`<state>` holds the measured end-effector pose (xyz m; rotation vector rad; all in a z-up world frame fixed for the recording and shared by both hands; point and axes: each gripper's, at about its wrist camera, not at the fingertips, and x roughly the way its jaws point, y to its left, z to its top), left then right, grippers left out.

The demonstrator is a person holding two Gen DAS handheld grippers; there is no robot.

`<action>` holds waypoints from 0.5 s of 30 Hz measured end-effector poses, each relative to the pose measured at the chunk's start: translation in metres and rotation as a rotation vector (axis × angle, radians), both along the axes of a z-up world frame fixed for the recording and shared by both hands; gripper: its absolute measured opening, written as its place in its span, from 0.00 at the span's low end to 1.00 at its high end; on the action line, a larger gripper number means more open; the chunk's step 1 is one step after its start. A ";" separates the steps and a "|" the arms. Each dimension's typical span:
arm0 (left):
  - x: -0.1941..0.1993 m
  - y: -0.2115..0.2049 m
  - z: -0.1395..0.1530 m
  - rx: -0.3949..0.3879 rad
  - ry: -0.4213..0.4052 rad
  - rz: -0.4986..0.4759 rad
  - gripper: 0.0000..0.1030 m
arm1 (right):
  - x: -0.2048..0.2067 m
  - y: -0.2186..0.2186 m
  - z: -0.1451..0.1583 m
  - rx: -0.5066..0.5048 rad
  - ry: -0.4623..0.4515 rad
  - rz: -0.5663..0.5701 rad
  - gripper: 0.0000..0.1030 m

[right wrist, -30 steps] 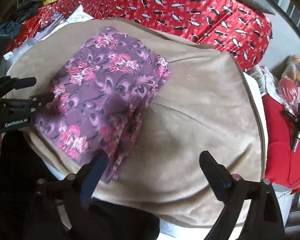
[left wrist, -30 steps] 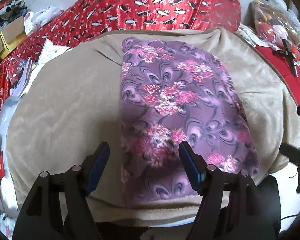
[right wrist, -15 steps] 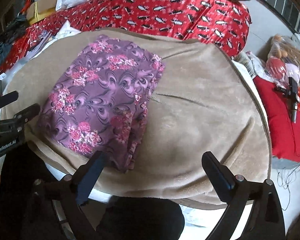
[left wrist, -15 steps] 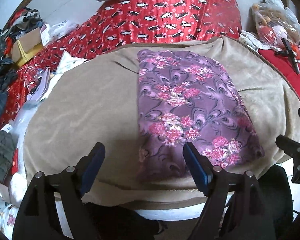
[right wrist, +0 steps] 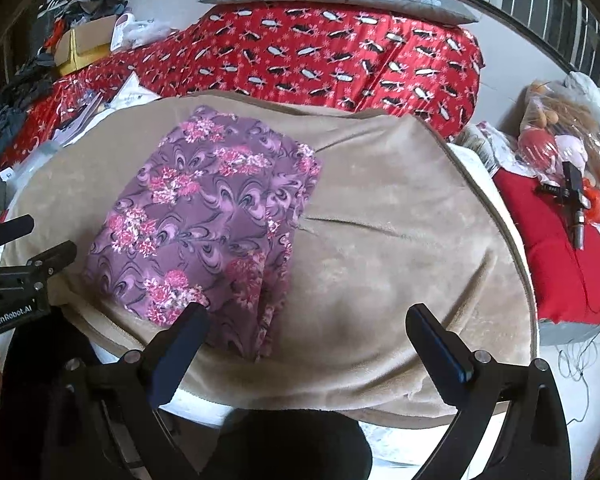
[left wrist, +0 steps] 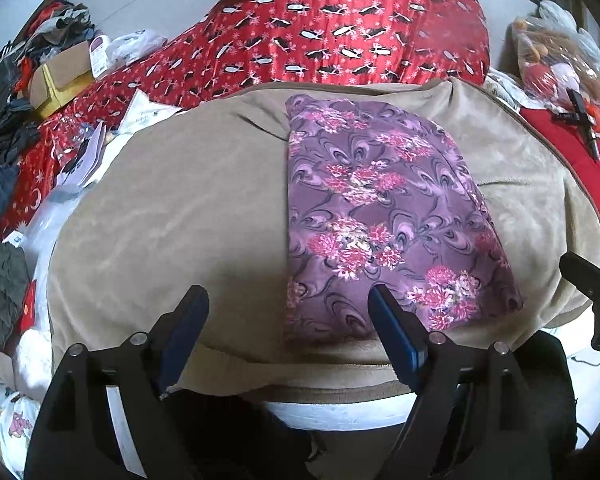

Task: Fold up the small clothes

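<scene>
Both hand-held grippers hang empty with their jaws spread wide: our left hand-held gripper [left wrist: 288,312] sits over the near edge of the beige blanket [left wrist: 172,216], and our right hand-held gripper [right wrist: 308,328] hovers near the front edge too, its left finger just over the cloth's corner. Neither touches anything.

Our purple floral garment [left wrist: 380,216] lies folded into a long flat rectangle on the blanket-covered desk, running from the near edge toward the red patterned quilt [left wrist: 340,44] behind.

We judge it thin, light and limp, likely a smooth printed fabric that will sag and slide over the plush fleece. On the right side its layered edges [right wrist: 276,264] stack loosely, so a pinch there should catch all plies. We would take hold at the two near corners.
</scene>
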<state>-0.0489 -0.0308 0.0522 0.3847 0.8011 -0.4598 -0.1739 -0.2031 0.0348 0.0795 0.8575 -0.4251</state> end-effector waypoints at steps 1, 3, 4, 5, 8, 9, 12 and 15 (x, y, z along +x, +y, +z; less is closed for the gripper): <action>0.000 0.000 0.000 -0.003 0.005 0.003 0.80 | -0.001 0.000 0.001 -0.003 -0.004 -0.003 0.97; -0.003 0.000 0.001 -0.005 0.008 0.005 0.80 | -0.003 -0.001 0.003 -0.006 -0.017 -0.011 0.97; -0.004 -0.001 0.002 -0.007 0.009 0.002 0.80 | -0.004 -0.001 0.003 -0.005 -0.021 -0.013 0.97; -0.005 -0.002 0.003 -0.011 0.012 -0.004 0.80 | -0.004 -0.002 0.003 -0.004 -0.024 -0.015 0.97; -0.009 -0.004 0.006 -0.018 0.011 -0.019 0.80 | -0.007 -0.004 0.005 0.002 -0.039 -0.021 0.97; -0.010 -0.005 0.006 -0.016 0.006 -0.023 0.80 | -0.007 -0.005 0.005 0.005 -0.042 -0.021 0.97; -0.010 -0.007 0.004 -0.011 0.020 -0.027 0.80 | -0.005 -0.006 0.003 0.010 -0.030 -0.020 0.97; -0.005 -0.008 0.000 -0.005 0.034 -0.021 0.80 | -0.003 -0.007 -0.002 0.034 -0.020 -0.022 0.97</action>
